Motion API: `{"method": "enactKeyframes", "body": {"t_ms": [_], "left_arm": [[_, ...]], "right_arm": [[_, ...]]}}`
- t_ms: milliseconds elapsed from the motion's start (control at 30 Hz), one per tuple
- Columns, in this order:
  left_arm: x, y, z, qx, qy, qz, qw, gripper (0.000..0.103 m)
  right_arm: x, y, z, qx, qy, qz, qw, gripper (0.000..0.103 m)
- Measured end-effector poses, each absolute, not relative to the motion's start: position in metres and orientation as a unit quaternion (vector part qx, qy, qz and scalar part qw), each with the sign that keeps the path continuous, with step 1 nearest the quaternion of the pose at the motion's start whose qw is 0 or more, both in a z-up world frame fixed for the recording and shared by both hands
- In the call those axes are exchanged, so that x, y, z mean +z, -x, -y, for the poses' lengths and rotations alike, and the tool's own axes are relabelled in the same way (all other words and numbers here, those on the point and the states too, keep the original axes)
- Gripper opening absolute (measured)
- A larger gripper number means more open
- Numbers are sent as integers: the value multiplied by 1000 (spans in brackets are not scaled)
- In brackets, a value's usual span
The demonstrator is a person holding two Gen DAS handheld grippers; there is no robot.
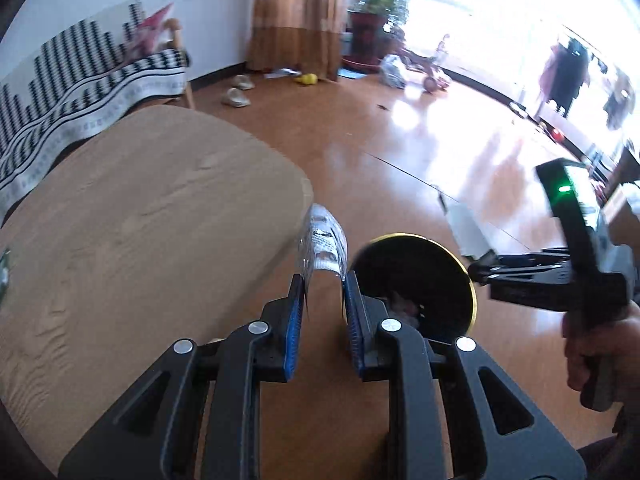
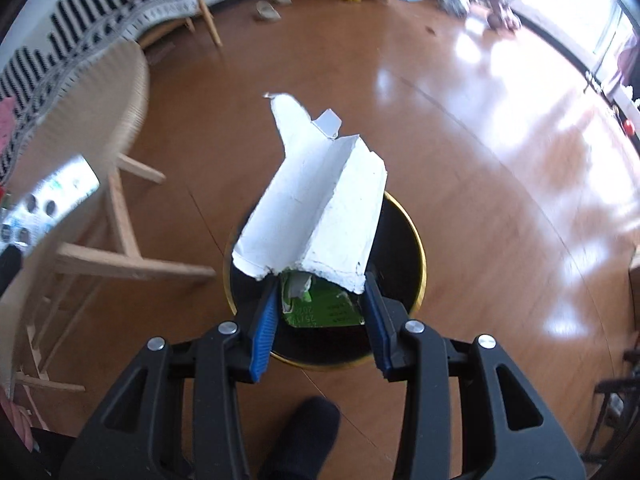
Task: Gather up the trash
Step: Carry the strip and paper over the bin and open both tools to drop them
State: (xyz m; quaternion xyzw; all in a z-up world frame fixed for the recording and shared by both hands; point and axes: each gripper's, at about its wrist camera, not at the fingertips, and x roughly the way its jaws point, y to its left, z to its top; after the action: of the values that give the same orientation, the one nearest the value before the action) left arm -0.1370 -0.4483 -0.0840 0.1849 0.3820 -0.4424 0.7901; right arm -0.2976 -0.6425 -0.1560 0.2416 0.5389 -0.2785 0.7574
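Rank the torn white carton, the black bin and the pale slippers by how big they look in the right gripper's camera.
1. Torn white carton, though nearness inflates it.
2. Black bin, partly hidden behind it.
3. Pale slippers, far off.

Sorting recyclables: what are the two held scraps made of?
Torn carton: matte white cardboard, judging by its creases, ragged edge and green printed side. Wrapper: glossy, partly clear printed plastic film, probably, from its shine.

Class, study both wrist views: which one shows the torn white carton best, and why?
The right wrist view: the torn white carton fills the centre, held between the right gripper fingers above the black bin. The left wrist view shows only a blurred white piece beyond the bin.
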Motion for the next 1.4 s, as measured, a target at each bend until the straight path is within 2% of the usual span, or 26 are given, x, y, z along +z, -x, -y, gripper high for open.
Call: {"method": "enactKeyframes", "body": {"t_ms": [233, 533, 600, 633, 667, 733, 1333, 1400], "left_arm": [[-87, 147, 468, -462, -186, -382, 779, 20], [-89, 152, 482, -463, -186, -387, 775, 20], [-90, 152, 484, -463, -186, -388, 774, 20], [-90, 153, 485, -463, -186, -389, 774, 20], [-91, 153, 486, -463, -186, -391, 773, 20], [-93, 151, 487, -464, -186, -394, 771, 20], [-139, 159, 539, -526, -135, -458, 704, 22], [-144, 159, 545, -523, -132, -462, 704, 31]], "right_arm": [[-181, 306, 649, -266, -267, -566, 733, 40], [-184, 295, 647, -261, -275, -570, 729, 42], [-183, 295, 648, -261, -276, -566, 732, 46], [-182, 293, 650, -260, -277, -565, 733, 51], [-181, 292, 650, -261, -277, -564, 733, 61], [-177, 291, 650, -265, -274, -558, 737, 68], [-137, 337, 686, -366, -324, -467, 737, 74], [-135, 341, 689, -367, -329, -458, 740, 76]]}}
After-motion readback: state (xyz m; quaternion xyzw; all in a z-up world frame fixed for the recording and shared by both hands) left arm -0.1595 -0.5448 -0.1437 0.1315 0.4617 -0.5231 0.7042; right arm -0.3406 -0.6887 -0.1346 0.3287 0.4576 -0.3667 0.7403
